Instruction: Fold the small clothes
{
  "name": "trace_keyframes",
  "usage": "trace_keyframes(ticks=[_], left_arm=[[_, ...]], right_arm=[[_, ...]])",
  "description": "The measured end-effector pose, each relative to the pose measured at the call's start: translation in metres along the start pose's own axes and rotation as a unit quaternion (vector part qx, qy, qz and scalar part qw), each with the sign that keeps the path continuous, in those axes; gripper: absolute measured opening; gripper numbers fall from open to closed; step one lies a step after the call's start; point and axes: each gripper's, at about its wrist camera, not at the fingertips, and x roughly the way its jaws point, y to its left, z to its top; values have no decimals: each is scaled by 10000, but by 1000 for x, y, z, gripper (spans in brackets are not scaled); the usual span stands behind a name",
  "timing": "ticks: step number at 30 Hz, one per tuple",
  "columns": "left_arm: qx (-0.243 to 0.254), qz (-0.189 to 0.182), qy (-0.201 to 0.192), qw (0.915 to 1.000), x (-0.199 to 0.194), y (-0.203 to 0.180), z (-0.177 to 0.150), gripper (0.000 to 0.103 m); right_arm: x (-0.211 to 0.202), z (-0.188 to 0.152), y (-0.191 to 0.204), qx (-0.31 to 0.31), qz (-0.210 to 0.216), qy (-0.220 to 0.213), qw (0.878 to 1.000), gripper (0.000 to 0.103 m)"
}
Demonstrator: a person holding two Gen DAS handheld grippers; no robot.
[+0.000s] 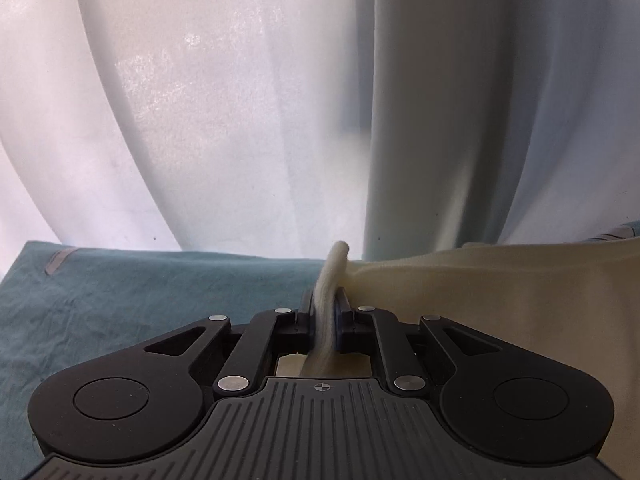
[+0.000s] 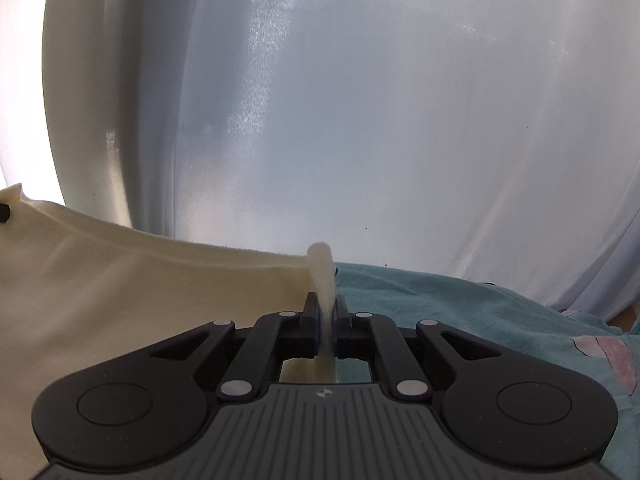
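Note:
A small cream fleece garment (image 1: pixel 500 300) is stretched between my two grippers above a teal sheet (image 1: pixel 140 304). My left gripper (image 1: pixel 325 308) is shut on the garment's left edge; a bunched fold sticks out past the pads. The cloth runs off to the right. In the right wrist view my right gripper (image 2: pixel 326 312) is shut on the garment's (image 2: pixel 140 304) right edge, and the cloth spreads to the left. The garment's lower part is hidden under both grippers.
The teal sheet (image 2: pixel 460 312) covers the surface under both grippers. A white curtain (image 1: pixel 260 120) hangs just behind it and fills the background (image 2: pixel 360 120). A pink-patterned cloth (image 2: pixel 612 360) lies at the far right.

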Motion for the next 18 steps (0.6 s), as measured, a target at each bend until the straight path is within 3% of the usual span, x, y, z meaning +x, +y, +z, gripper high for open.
trace_keyframes(ticks=[5, 6, 7, 8, 9, 14, 18], left_arm=[[26, 49, -30, 10000, -1, -1, -3, 25], [-3, 78, -21, 10000, 2, 0, -6, 33], [-51, 98, -13, 9999, 1, 2, -7, 41], [-113, 115, 9, 9999, -1, 4, -8, 46], [-175, 112, 38, 9998, -3, 7, -10, 53], [-484, -233, 103, 9985, -31, 32, -29, 69], [-675, -506, 226, 9962, -60, 46, -52, 69]], right_arm=[[9, -5, 5, 38, -136, 157, 9998, 8], [9, -5, 4, 70, -163, 156, 9997, 11], [3, -8, 1, 118, -207, 134, 9996, 17], [1, -8, 0, 150, -280, 119, 9994, 32], [-4, -9, -1, 217, -295, 67, 9993, 37], [-43, -21, -2, 336, 142, -164, 9992, 37], [-81, -44, -2, 303, 725, -189, 9967, 36]])
